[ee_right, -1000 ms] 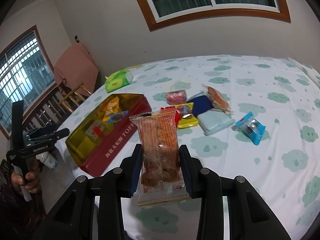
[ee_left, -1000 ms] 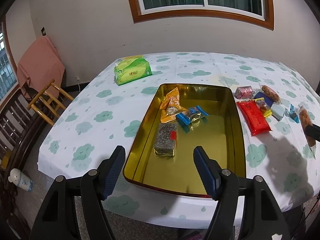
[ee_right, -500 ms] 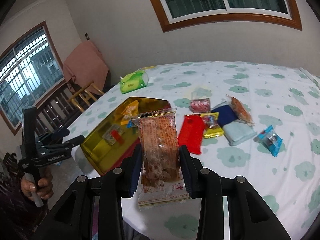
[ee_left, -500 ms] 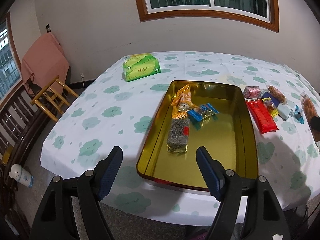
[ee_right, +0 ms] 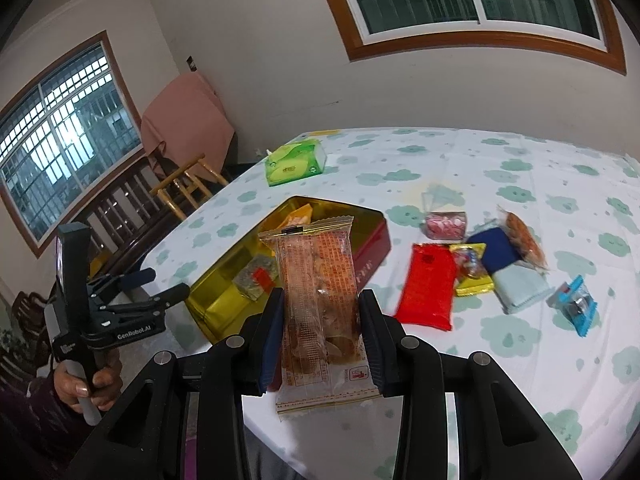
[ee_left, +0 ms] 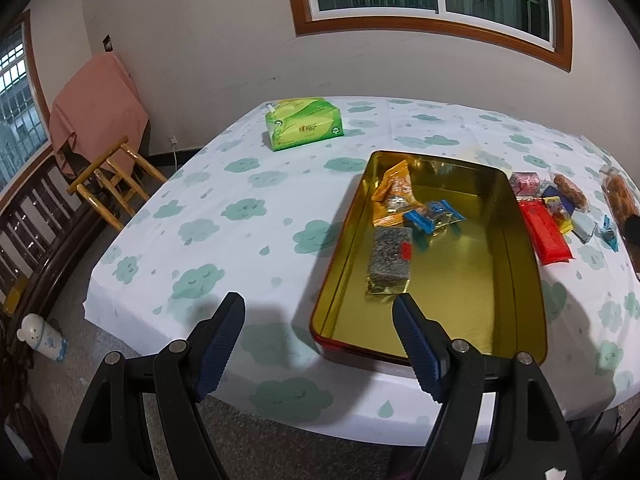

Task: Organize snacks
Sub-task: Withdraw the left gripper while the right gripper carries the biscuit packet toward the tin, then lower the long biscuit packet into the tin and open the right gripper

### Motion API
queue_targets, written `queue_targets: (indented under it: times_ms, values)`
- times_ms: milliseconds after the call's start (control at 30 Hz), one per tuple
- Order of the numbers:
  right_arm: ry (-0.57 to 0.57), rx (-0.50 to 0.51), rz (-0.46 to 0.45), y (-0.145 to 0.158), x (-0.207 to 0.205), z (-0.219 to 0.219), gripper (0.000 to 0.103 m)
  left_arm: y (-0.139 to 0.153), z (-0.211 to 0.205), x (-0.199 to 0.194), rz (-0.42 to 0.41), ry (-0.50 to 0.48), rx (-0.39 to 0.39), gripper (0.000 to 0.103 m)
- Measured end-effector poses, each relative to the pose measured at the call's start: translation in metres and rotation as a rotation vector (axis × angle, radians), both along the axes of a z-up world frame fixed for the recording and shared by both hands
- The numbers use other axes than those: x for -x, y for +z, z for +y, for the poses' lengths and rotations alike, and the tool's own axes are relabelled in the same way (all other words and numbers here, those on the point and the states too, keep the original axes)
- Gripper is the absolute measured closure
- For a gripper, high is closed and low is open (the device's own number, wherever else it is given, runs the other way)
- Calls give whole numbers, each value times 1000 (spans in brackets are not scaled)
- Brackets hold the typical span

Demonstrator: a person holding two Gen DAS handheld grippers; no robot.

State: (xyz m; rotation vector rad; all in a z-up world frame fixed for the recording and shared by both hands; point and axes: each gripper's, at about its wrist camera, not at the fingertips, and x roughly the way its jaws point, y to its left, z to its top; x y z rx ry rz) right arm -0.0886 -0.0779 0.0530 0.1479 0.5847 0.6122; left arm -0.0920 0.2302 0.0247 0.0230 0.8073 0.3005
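A table (ee_left: 248,216) under a white cloth printed with green clouds filled most of both views, and on it lay a long gold tin (ee_left: 516,264) with red outer walls, its inside bare along the near end. A green tissue box (ee_left: 303,128) stood well apart from the tin toward the far corner of the table. Inside the tin, toward its far end, sat an orange packet (ee_left: 394,192), a blue-ended clear sweet wrapper (ee_left: 434,216) touching it, and a grey speckled bar (ee_left: 390,260) just nearer. Beside the tin on the cloth lay a loose cluster of snacks: a red packet (ee_right: 430,284), a yellow packet (ee_right: 472,268), a dark blue packet (ee_right: 498,250), a pale blue packet (ee_right: 520,286), a pink sweet bag (ee_right: 446,224), an orange-brown clear pack (ee_right: 522,240), and a small blue wrapper (ee_right: 576,310) a little apart. The right gripper (ee_right: 322,336) was clenched on an upright clear biscuit pack (ee_right: 320,292), held above the near table edge in front of the tin. The left gripper (ee_left: 318,340), held in a hand (ee_right: 86,380), stood released with nothing between its blue pads, hovering off the table's near edge beside the tin.
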Motion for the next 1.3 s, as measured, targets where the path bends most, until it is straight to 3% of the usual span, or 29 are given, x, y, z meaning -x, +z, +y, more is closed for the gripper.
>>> queue_targets:
  times_ms: [433, 933, 1300]
  values:
    - [22, -25, 37, 4, -21, 25, 65, -4, 13, 6, -1, 21, -15, 23]
    - [33, -36, 144, -5, -88, 66, 65, 0, 24, 11, -18, 28, -45, 23]
    - [17, 73, 195, -27, -136, 100, 65, 4, 22, 7, -28, 0, -48, 23]
